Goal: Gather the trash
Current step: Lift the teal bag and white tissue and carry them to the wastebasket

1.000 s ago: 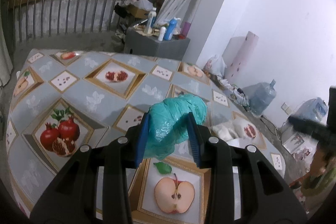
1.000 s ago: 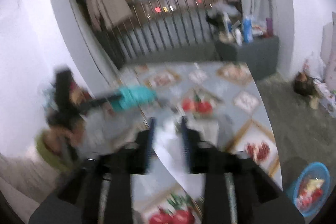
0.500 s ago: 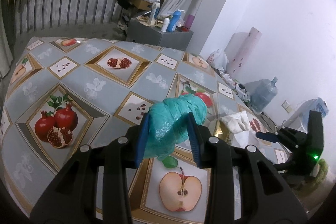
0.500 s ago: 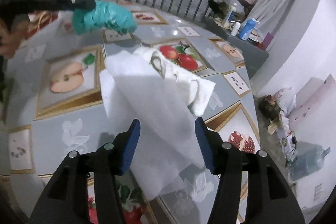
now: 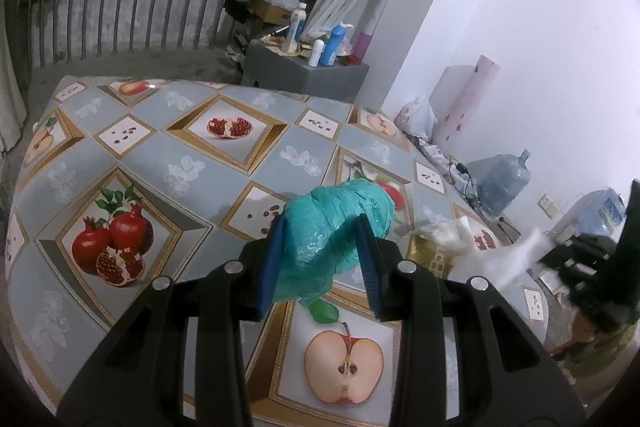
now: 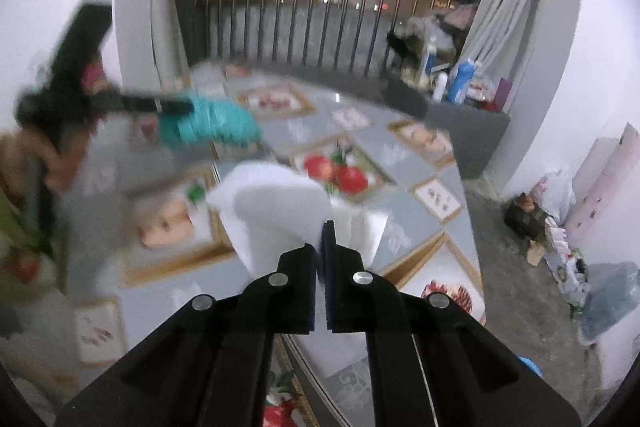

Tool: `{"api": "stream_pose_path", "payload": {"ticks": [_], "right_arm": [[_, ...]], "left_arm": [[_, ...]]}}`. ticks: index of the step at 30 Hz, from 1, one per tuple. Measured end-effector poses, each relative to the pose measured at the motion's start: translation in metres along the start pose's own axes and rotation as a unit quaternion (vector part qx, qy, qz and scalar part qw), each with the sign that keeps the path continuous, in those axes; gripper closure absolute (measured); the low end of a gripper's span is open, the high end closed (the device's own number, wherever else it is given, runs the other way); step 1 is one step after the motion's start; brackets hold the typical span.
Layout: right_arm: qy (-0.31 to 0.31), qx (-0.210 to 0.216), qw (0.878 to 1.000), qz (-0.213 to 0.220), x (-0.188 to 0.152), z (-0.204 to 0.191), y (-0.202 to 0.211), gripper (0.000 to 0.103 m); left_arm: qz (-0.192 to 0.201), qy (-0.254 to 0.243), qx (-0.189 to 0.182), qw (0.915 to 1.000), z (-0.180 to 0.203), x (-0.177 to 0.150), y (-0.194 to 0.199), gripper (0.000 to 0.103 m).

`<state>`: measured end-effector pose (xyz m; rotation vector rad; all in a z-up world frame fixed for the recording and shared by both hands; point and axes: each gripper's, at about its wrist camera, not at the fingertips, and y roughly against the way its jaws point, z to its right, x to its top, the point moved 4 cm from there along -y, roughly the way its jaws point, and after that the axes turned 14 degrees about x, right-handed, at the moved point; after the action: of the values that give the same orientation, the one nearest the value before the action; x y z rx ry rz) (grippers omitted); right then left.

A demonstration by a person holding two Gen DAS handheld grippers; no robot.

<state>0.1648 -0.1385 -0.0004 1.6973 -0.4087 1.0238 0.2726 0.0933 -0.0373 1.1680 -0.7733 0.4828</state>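
My left gripper [image 5: 320, 239] is shut on a crumpled teal plastic bag [image 5: 340, 223] and holds it above the fruit-patterned table [image 5: 160, 163]. The bag [image 6: 208, 125] and left gripper also show blurred in the right wrist view. My right gripper [image 6: 320, 247] is shut on a white tissue sheet [image 6: 276, 211], lifted off the table. In the left wrist view the right gripper [image 5: 588, 259] is at the right edge with the white tissue [image 5: 516, 259] trailing. A gold tissue pack [image 5: 430, 257] with crumpled white tissue [image 5: 452, 233] lies on the table to the right of the bag.
A grey cabinet [image 5: 304, 75] with bottles stands beyond the table's far edge. A railing [image 5: 140, 19] runs behind. A water jug [image 5: 500, 183], bags and clutter lie on the floor at right. A blue basin [image 6: 530, 367] sits on the floor.
My right gripper closed on the white tissue and lifted it away from the pack. My left gripper kept hold of the teal bag, nearly still.
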Motion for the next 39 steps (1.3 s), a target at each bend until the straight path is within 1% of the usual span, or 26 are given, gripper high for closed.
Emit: {"api": "stream_pose_path", "payload": {"ticks": [1,4,6,8,12,15,20,25,27,28,29,30,33,34,38,39], "right_arm": [[-0.006,0.006,1.000,0.010,0.004,0.001,0.006,0.099],[-0.036,0.041,0.997,0.057,0.017,0.004,0.032,0.099],[-0.055,0.064,0.992,0.092,0.024,0.007,0.052,0.099],[-0.067,0.071,0.988,0.117,0.028,0.011,0.068,0.099],[-0.085,0.059,0.983,0.154,0.030,0.023,0.094,0.099],[-0.095,0.047,0.979,0.172,0.025,0.031,0.110,0.099],[-0.124,0.002,0.972,0.200,0.008,0.055,0.146,0.099],[-0.169,-0.077,0.959,0.215,-0.024,0.090,0.190,0.099],[-0.186,-0.112,0.952,0.214,-0.039,0.106,0.204,0.099],[-0.197,-0.136,0.948,0.211,-0.050,0.117,0.213,0.099],[-0.205,-0.158,0.944,0.206,-0.058,0.126,0.220,0.099],[-0.212,-0.178,0.940,0.201,-0.068,0.134,0.227,0.099],[-0.246,-0.240,0.922,0.178,-0.102,0.169,0.243,0.099],[-0.256,-0.249,0.918,0.173,-0.109,0.178,0.244,0.099],[-0.326,-0.286,0.889,0.148,-0.156,0.230,0.245,0.099],[-0.340,-0.295,0.881,0.141,-0.168,0.242,0.245,0.099]], "left_arm": [[0.003,0.000,0.000,1.0000,0.000,0.001,0.002,0.070],[0.009,0.000,0.002,1.0000,0.002,0.004,0.012,0.070],[0.013,-0.002,0.001,0.9999,0.005,0.007,0.019,0.070],[0.020,-0.009,0.003,0.9998,0.010,0.011,0.028,0.070],[0.031,-0.025,-0.002,0.9992,0.026,0.020,0.045,0.070],[0.038,-0.039,-0.007,0.9985,0.044,0.026,0.055,0.070],[0.043,-0.065,-0.032,0.9964,0.090,0.036,0.067,0.070],[0.037,-0.097,-0.083,0.9911,0.158,0.040,0.064,0.070],[0.024,-0.114,-0.105,0.9875,0.192,0.038,0.055,0.070],[0.018,-0.123,-0.116,0.9855,0.207,0.036,0.051,0.070],[0.009,-0.138,-0.129,0.9820,0.230,0.033,0.044,0.070],[0.004,-0.148,-0.137,0.9795,0.244,0.030,0.039,0.070],[-0.020,-0.184,-0.159,0.9698,0.301,0.017,0.020,0.070],[-0.028,-0.194,-0.165,0.9665,0.318,0.013,0.013,0.070],[-0.078,-0.239,-0.177,0.9515,0.394,-0.010,-0.027,0.070],[-0.096,-0.254,-0.178,0.9460,0.415,-0.018,-0.041,0.069]]}}
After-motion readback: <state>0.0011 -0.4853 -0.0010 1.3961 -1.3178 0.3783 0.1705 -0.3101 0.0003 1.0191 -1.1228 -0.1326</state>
